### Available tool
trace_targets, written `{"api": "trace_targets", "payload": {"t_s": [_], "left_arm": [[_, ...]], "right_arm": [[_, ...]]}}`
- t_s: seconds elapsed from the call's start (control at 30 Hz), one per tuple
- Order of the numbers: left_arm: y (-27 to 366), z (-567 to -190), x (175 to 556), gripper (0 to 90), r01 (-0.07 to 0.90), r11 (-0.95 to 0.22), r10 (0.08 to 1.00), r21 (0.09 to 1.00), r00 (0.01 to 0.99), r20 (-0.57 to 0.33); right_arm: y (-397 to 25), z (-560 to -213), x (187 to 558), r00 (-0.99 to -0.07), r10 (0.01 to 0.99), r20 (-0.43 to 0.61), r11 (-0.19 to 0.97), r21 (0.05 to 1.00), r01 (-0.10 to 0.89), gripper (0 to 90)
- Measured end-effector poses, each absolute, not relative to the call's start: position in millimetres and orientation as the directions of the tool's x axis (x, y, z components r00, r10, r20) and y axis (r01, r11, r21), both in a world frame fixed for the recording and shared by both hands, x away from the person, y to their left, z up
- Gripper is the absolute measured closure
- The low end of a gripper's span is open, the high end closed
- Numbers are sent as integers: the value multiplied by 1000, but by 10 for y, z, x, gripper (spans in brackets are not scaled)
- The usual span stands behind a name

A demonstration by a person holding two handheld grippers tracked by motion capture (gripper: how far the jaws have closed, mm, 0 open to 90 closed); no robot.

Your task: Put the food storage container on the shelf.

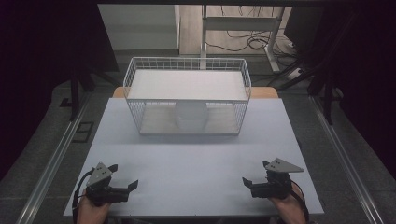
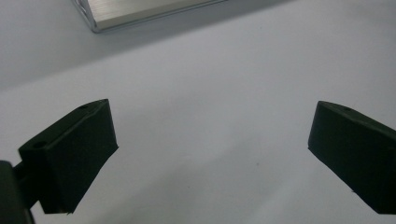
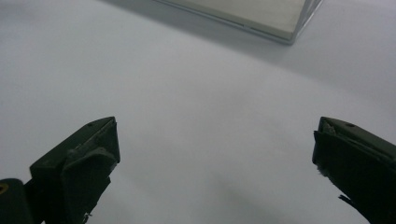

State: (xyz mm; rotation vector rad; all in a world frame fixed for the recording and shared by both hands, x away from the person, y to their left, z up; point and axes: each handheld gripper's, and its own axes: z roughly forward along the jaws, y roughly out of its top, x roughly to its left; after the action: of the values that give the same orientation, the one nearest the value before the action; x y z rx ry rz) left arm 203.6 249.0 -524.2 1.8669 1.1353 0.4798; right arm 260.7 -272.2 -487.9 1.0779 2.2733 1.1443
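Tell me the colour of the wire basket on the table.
White. The wire basket shows best in the high view.

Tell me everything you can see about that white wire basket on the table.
The white wire basket is a rectangular cage of thin grid wire with an open top, standing upright at the far middle of the pale table. A flat white panel lies across its upper part, and a pale blocky shape stands underneath inside. Both grippers sit far from it at the near edge.
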Motion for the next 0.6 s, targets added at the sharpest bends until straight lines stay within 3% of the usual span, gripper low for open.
{"api": "trace_targets", "payload": {"t_s": [0.6], "left_arm": [[2518, -5285, 2054, 9, 560, -170, 856, 811, 491, -160]], "right_arm": [[-2812, -5062, 2512, -607, 794, 37, 386, 740, 551, 0]]}}
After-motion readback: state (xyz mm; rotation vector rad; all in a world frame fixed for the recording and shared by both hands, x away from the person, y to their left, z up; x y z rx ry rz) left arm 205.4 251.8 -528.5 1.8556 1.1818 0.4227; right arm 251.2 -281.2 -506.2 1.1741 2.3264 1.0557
